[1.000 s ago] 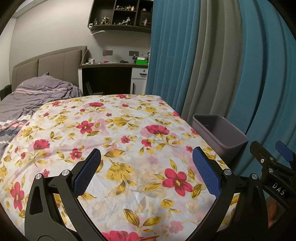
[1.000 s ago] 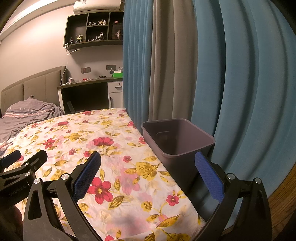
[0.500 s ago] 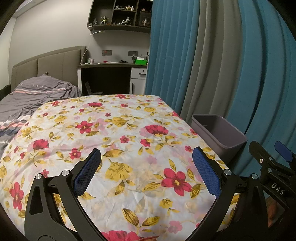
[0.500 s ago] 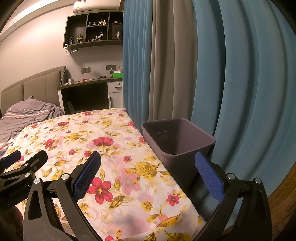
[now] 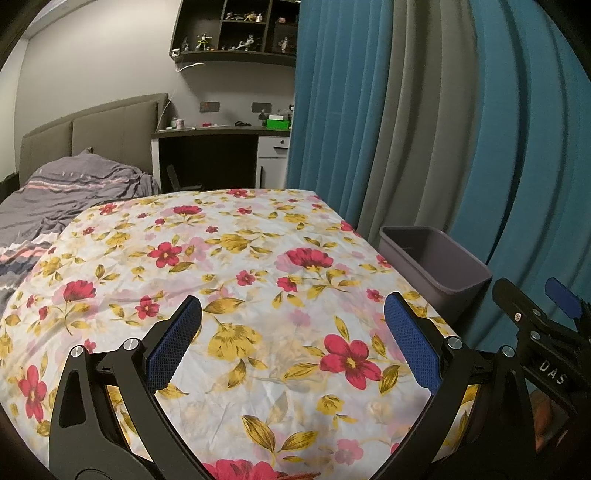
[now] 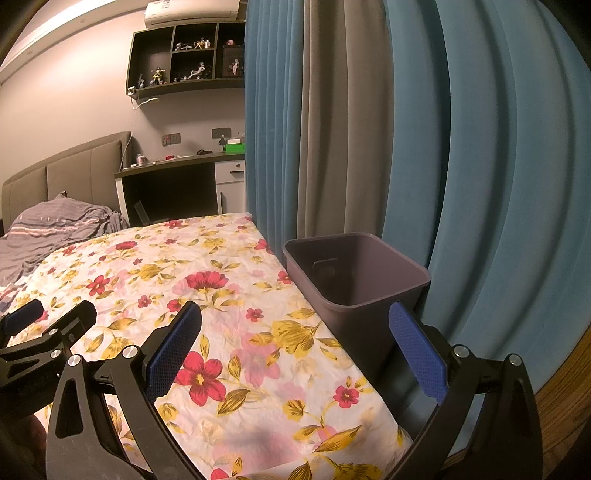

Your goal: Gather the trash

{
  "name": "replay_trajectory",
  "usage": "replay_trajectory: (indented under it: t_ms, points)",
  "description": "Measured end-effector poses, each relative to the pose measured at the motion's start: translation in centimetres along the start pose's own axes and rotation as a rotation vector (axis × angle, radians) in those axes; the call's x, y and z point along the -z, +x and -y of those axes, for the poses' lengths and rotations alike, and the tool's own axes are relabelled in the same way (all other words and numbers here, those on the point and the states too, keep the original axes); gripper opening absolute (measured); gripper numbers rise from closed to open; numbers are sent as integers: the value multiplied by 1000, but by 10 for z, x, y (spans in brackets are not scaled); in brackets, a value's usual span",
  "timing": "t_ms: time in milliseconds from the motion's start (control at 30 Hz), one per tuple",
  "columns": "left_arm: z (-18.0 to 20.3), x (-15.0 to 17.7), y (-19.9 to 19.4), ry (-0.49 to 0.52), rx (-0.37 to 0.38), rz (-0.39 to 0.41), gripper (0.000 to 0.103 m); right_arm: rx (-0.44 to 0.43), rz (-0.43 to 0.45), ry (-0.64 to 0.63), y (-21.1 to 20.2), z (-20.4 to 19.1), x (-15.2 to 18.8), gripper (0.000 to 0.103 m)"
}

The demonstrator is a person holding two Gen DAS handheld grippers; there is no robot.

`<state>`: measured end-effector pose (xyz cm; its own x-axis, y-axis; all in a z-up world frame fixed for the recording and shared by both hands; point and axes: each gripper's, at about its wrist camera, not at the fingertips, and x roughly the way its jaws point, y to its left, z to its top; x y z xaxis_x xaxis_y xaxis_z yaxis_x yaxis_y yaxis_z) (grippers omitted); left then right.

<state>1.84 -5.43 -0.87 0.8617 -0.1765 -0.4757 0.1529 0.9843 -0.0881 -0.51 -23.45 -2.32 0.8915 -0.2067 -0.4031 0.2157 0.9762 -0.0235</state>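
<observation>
A grey-purple bin (image 6: 354, 280) stands at the right edge of the table with the floral cloth (image 6: 229, 295); it also shows in the left wrist view (image 5: 432, 262). I see nothing inside it. My left gripper (image 5: 291, 339) is open and empty above the cloth (image 5: 258, 280). My right gripper (image 6: 295, 343) is open and empty, its right finger in front of the bin. No trash shows on the cloth. The right gripper shows at the right of the left wrist view (image 5: 546, 328); the left gripper shows at the left of the right wrist view (image 6: 40, 332).
Blue and grey curtains (image 6: 424, 147) hang right behind the bin. A bed with a grey blanket (image 5: 62, 195) lies to the left of the table. A desk (image 5: 210, 147) and a wall shelf (image 5: 236, 33) stand at the back.
The view of the left gripper has shifted very slightly; the bin sits a touch lower and left in it. The right gripper has not moved. Both stay open.
</observation>
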Motion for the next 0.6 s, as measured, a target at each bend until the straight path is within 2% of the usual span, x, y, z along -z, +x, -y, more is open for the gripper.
replay_trajectory:
  t_ms: [233,600]
  points:
    - [4,2,-1,14,27,-6,87,-2,-1,2,1,3,1,97]
    - [8,3,-4,22,35,-12,87,2,-2,8,1,2,1,97]
